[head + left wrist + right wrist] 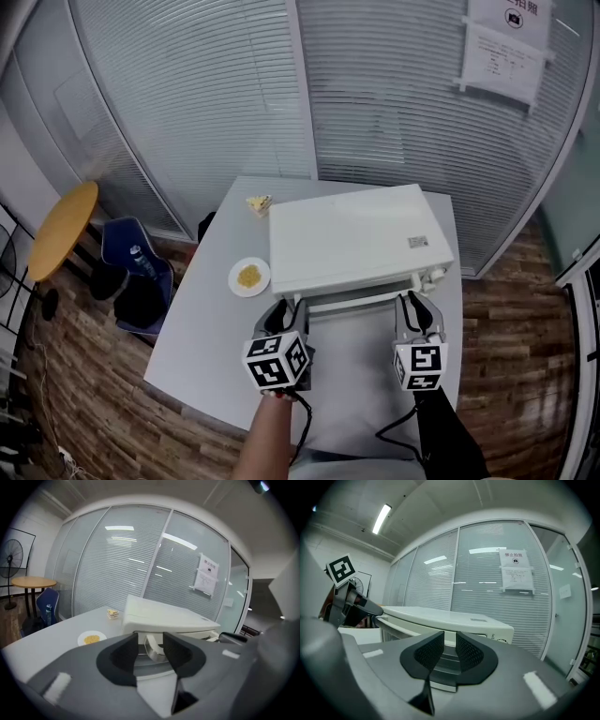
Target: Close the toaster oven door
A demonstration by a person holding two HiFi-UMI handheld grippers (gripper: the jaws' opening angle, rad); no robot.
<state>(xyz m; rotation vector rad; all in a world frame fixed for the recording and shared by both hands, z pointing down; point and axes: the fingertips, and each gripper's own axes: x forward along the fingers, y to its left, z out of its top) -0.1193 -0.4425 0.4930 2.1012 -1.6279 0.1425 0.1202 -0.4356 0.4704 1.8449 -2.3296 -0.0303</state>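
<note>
The toaster oven (352, 234) sits on the table (202, 328) straight ahead of both sets of my fingers. Its door (360, 298) runs crosswise just beyond my fingertips and looks ajar to me, not yet flush with the front, though I cannot tell by how much.

My left gripper (281, 317) is at the door's left end. Its fingers (124, 653) are spread, with the pale handle bracket (152, 646) in the gap and neither finger visibly touching it. My right gripper (417, 314) is at the door's right end. Its fingers (429, 656) stand only narrowly apart, the door's edge shows through the slit, and I see nothing pinched.

I judge that no grip is needed here. I should push forward and up with both ends together, so the door swings evenly and does not twist. I should ease off as it meets the front, so the oven does not slide back across the table. The left fingers should stay clear of the bracket so they do not snag.

Nothing lies between my fingers and the door. A small plate (249, 277) of yellow crumbs sits just left of my left fingers, near enough that I should not swing wide. A small piece of cake (259, 202) lies farther ahead, off the oven's back left corner, out of the way.
</note>
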